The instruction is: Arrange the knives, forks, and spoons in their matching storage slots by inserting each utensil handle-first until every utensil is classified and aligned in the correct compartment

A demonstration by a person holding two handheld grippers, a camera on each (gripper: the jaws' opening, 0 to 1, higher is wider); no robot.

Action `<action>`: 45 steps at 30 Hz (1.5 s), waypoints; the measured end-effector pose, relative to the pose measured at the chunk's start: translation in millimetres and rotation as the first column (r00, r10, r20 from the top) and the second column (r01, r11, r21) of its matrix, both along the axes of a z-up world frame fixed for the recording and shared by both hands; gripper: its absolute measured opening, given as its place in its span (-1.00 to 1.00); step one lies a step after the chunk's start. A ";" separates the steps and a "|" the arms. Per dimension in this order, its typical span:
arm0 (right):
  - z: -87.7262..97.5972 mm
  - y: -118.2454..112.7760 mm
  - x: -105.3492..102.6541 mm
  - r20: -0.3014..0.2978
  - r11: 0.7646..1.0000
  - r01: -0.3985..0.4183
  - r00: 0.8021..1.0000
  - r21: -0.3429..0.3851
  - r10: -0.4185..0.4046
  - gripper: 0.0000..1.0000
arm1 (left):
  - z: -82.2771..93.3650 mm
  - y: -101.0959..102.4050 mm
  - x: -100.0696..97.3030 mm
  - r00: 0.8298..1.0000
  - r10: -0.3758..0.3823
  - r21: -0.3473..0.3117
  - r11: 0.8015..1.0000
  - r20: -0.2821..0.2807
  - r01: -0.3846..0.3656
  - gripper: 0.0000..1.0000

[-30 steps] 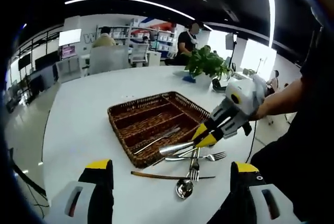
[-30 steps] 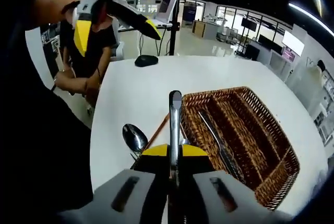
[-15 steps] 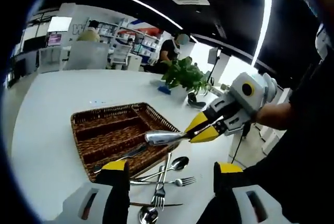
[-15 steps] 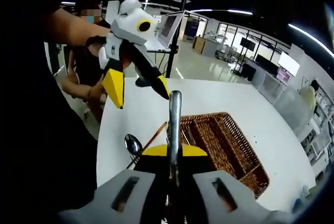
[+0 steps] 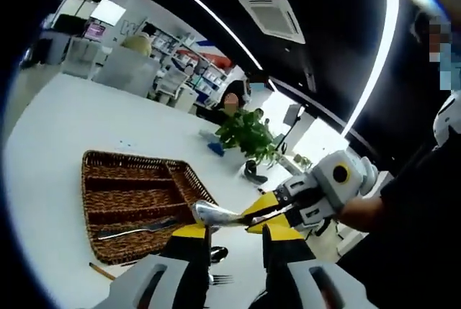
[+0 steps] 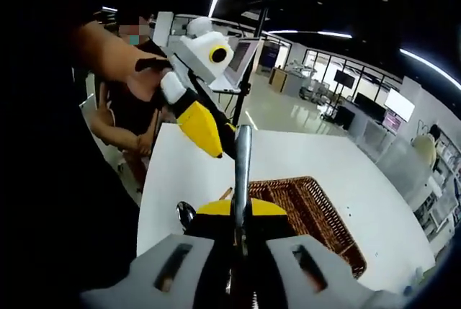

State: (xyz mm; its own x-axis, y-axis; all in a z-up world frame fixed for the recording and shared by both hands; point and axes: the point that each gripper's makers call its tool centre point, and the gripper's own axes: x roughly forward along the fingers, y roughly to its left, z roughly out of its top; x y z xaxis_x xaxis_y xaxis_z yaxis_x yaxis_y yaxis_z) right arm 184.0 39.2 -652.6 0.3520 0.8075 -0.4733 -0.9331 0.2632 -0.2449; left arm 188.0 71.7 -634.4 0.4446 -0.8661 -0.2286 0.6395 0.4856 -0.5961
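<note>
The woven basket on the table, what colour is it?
The basket is dark reddish brown wicker, standing on the white table; it shows best in the left gripper view.

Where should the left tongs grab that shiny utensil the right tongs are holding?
Grab the utensil by its bare rounded end, which sticks out past the right tongs. Come at it from that free end, with the left tongs open around the handle. The right tongs cover the other end, so this is likely the one part free to pinch.
</note>
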 end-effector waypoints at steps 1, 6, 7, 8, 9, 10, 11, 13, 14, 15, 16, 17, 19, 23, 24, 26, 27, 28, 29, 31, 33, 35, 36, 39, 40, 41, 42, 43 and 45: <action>2.9 0.5 -0.1 -0.002 1.000 0.005 1.000 0.016 -0.005 -0.95 | 4.2 -0.5 1.7 1.000 0.018 -0.021 1.000 0.002 -0.018 -0.49; 15.4 4.5 -5.2 0.009 0.998 0.008 1.000 0.067 -0.009 -0.95 | 18.1 0.6 9.7 0.995 0.101 -0.095 0.990 -0.001 -0.100 -0.70; 15.9 4.9 -5.6 0.006 0.997 0.008 1.000 0.070 -0.008 -0.95 | 18.1 1.5 9.8 0.994 0.108 -0.084 0.991 0.015 -0.106 -0.78; 16.1 5.7 -5.9 0.002 0.997 0.008 1.000 0.075 -0.008 -0.94 | 18.2 2.4 10.3 0.993 0.110 -0.071 0.992 0.036 -0.108 -0.81; 15.6 6.4 -6.2 0.002 0.997 0.010 1.000 0.075 -0.011 -0.94 | 18.2 1.2 8.6 0.994 0.110 -0.070 0.992 0.026 -0.108 -0.81; 15.2 7.0 -7.0 0.006 0.997 0.009 1.000 0.074 -0.009 -0.94 | 20.8 -0.5 6.0 0.994 0.105 -0.070 0.992 0.030 -0.103 -0.83; 15.0 6.9 -8.8 0.001 0.997 0.005 1.000 0.077 -0.005 -0.94 | 24.0 -1.9 3.6 0.994 0.096 -0.070 0.993 0.043 -0.093 -0.86; 13.9 7.4 -10.9 -0.010 0.997 0.000 1.000 0.077 0.001 -0.92 | 34.7 -9.2 -6.4 0.996 0.042 -0.082 0.996 0.082 -0.036 -0.93; 11.8 8.7 -14.0 -0.023 0.997 -0.008 1.000 0.076 0.010 -0.92 | 37.8 -13.9 -12.4 0.994 0.012 -0.063 0.998 0.109 -0.005 -0.95; 11.1 9.1 -14.9 -0.026 0.997 -0.011 1.000 0.074 0.013 -0.91 | 37.1 -15.0 -12.5 0.989 0.012 -0.020 1.000 0.149 -0.009 -0.97; 8.0 10.9 -18.5 -0.038 0.998 -0.019 0.999 0.062 0.021 -0.91 | 35.9 -18.2 -16.9 0.989 -0.013 0.012 1.000 0.149 0.012 -0.97; 6.6 12.0 -21.2 -0.043 0.998 -0.027 0.999 0.055 0.030 -0.90 | 35.5 -19.0 -18.4 0.988 -0.026 0.031 0.999 0.155 0.021 -0.98; 4.2 14.5 -25.6 -0.069 0.998 -0.032 0.997 0.049 0.036 -0.89 | 33.9 -19.5 -19.2 0.989 -0.029 0.066 0.998 0.142 0.020 -0.98; 6.7 20.4 -28.4 -0.044 0.998 -0.040 0.998 0.044 0.042 -0.86 | 30.9 -25.1 -25.0 0.981 -0.081 0.179 0.983 0.175 0.049 -0.98; 10.8 23.6 -28.5 -0.048 0.997 -0.038 0.998 0.064 0.041 -0.86 | 30.5 -25.4 -25.2 0.980 -0.087 0.188 0.981 0.179 0.053 -0.98; 14.2 27.3 -29.5 -0.061 0.996 -0.042 0.997 0.075 0.047 -0.85 | 28.1 -28.0 -29.2 0.974 -0.118 0.225 0.972 0.192 0.074 -0.98; 14.6 28.0 -29.7 -0.060 0.996 -0.043 0.997 0.075 0.048 -0.83 | 26.9 -28.9 -30.7 0.973 -0.126 0.234 0.969 0.191 0.079 -0.98; 14.9 30.1 -31.6 -0.060 0.996 -0.051 0.997 0.072 0.055 -0.83 | 25.1 -29.3 -32.1 0.973 -0.135 0.244 0.966 0.187 0.087 -0.98; 15.4 32.4 -33.9 -0.061 0.996 -0.057 0.996 0.074 0.062 -0.83 | 24.5 -29.6 -33.2 0.972 -0.141 0.250 0.964 0.188 0.091 -0.98; 13.4 32.3 -35.3 -0.084 0.997 -0.044 0.995 0.068 0.049 -0.86 | 22.6 -28.0 -34.3 0.971 -0.153 0.267 0.959 0.186 0.100 -0.97; 15.6 31.5 -36.3 -0.099 0.994 -0.045 0.994 0.095 0.054 -0.90 | 23.6 -26.6 -36.9 0.965 -0.176 0.274 0.954 0.195 0.119 -0.96; 17.9 30.2 -34.9 -0.093 0.993 -0.046 0.994 0.109 0.057 -0.94 | 25.8 -26.4 -36.3 0.963 -0.175 0.269 0.956 0.206 0.117 -0.92; 16.6 30.6 -35.6 -0.104 0.994 -0.050 0.993 0.100 0.061 -0.97 | 25.9 -26.9 -36.6 0.962 -0.179 0.268 0.956 0.206 0.120 -0.89; 14.6 31.9 -35.8 -0.126 0.994 -0.042 0.991 0.097 0.054 -1.00 | 25.4 -29.0 -35.7 0.957 -0.189 0.280 0.952 0.218 0.124 -0.83; 15.0 31.7 -34.7 -0.112 0.994 -0.046 0.992 0.095 0.057 -1.00 | 25.6 -29.2 -35.6 0.957 -0.189 0.280 0.952 0.220 0.124 -0.82; 15.3 31.5 -34.3 -0.109 0.994 -0.046 0.992 0.097 0.057 -1.00 | 26.4 -28.7 -34.6 0.957 -0.188 0.278 0.953 0.223 0.122 -0.82; 16.3 31.1 -33.3 -0.105 0.994 -0.046 0.993 0.099 0.056 -1.00 | 27.3 -28.6 -34.3 0.955 -0.189 0.277 0.953 0.230 0.122 -0.81; 16.5 30.8 -32.8 -0.104 0.994 -0.045 0.993 0.099 0.055 -1.00 | 28.4 -27.9 -33.6 0.951 -0.191 0.278 0.953 0.242 0.121 -0.79; 16.6 27.4 -28.9 -0.102 0.994 -0.034 0.994 0.100 0.044 -1.00 | 31.2 -23.9 -29.0 0.945 -0.174 0.277 0.956 0.276 0.095 -0.63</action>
